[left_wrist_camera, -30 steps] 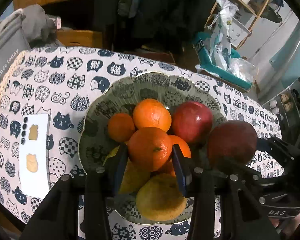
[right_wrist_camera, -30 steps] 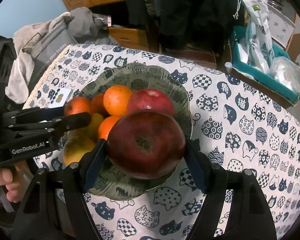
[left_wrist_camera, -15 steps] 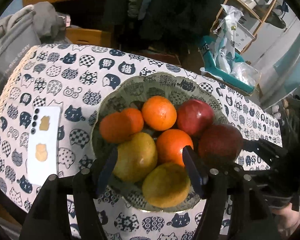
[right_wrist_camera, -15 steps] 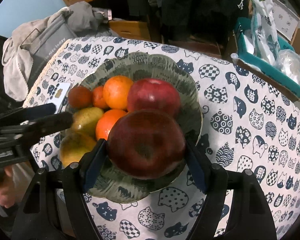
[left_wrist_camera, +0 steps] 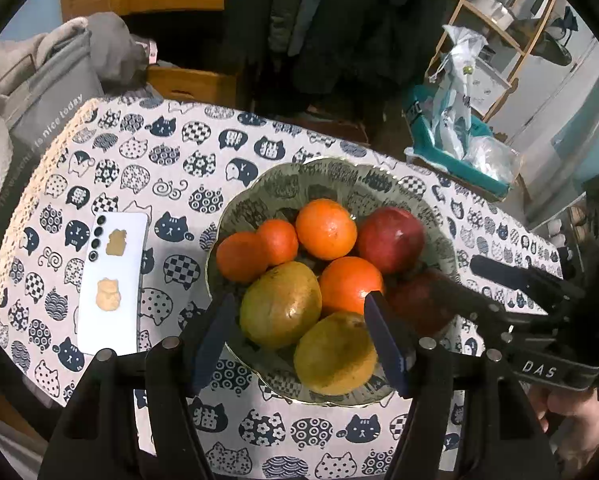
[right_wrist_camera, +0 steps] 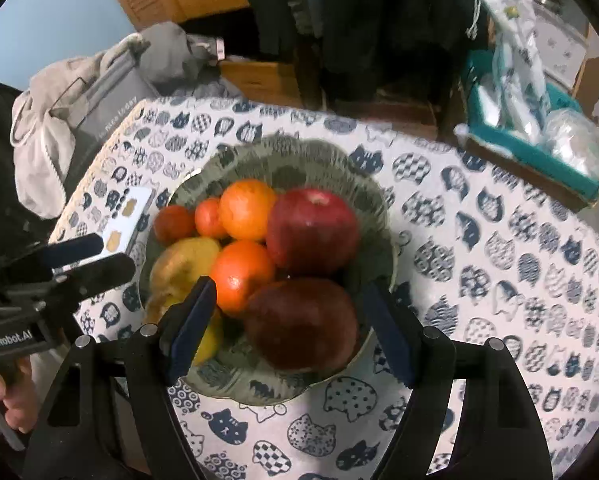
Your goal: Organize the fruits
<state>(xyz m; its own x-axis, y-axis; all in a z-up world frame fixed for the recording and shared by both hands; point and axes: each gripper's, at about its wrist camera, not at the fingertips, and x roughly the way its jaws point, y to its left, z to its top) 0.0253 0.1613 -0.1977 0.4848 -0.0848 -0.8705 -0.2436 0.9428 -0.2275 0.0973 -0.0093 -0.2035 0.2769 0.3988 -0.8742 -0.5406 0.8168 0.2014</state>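
Where orange (left_wrist_camera: 350, 285) was gripped, left hand-held gripper (left_wrist_camera: 301, 334) now empty.

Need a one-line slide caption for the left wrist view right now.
Open left tool above a patterned bowl of oranges, pears and apples on a cat-print tablecloth.

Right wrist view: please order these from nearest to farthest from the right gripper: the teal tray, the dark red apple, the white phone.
1. Dark red apple, between the right gripper's fingers, in the bowl.
2. White phone, left of the bowl.
3. Teal tray, far right, beyond the table.
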